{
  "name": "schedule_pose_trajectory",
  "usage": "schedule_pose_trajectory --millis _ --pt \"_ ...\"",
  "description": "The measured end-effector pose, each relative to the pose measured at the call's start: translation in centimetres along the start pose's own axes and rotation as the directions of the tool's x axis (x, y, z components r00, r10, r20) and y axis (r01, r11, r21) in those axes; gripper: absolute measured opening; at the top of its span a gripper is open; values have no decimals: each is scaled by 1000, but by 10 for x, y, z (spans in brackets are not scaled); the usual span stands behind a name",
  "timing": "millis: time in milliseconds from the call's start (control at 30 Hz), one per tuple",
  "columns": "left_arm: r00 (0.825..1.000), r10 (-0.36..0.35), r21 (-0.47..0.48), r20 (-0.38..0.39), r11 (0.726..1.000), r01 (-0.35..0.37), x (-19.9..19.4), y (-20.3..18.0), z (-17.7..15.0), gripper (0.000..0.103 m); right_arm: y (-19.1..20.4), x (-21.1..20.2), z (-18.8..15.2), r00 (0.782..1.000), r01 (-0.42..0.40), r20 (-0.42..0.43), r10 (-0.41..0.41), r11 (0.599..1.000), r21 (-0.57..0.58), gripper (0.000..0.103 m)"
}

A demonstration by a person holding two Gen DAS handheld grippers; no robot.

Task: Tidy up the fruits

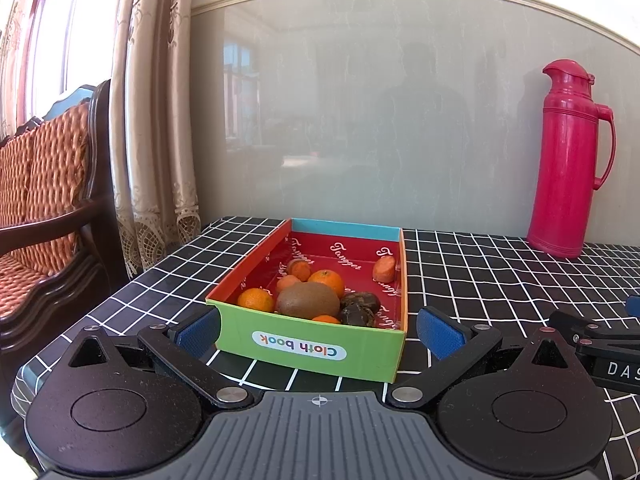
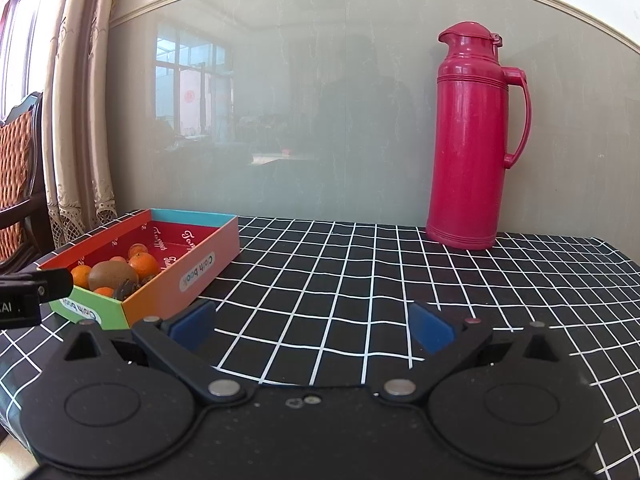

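We are holding a tool in each hand low over a worktop (image 2: 320,280) covered in a black cloth with white grid lines. Nearest to us, the left tool (image 1: 318,330) is resting with its blue pads spread wide on either side of the near green end of a shallow cardboard box (image 1: 316,350), gripping nothing. The right tool (image 2: 312,324) is hovering over bare cloth just beside the box's right wall, its pads likewise spread and empty. Inside the box we are seeing all the fruit there is to see: a brown kiwi (image 1: 307,300) near the front, a mandarin (image 1: 256,300) to its left and another (image 1: 327,281) behind it, smaller orange pieces, two dark wrinkled fruits (image 1: 359,308) on the right, and one orange piece (image 1: 385,269) alone against the far right wall. No fruit is lying loose on the cloth in either view, so we are judging the gathering nearly or wholly done; what may remain is tidying inside the box or shifting it. Farther back, a tall red thermos (image 2: 472,140) is standing against the pale wall panel, well apart from the box.
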State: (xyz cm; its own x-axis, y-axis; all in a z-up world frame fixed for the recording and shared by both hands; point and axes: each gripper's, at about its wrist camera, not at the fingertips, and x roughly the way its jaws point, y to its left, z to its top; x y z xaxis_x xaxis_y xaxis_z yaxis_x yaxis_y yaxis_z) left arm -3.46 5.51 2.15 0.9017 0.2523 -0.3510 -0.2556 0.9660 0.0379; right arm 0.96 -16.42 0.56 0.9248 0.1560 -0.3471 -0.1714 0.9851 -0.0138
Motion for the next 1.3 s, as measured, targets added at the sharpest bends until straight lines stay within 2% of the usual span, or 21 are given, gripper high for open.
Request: schedule_pose_trajectory --millis 1300 --pt "1000 3 0 11 1000 -3 -2 -1 0 103 -1 -2 0 1000 -10 6 10 1000 3 103"
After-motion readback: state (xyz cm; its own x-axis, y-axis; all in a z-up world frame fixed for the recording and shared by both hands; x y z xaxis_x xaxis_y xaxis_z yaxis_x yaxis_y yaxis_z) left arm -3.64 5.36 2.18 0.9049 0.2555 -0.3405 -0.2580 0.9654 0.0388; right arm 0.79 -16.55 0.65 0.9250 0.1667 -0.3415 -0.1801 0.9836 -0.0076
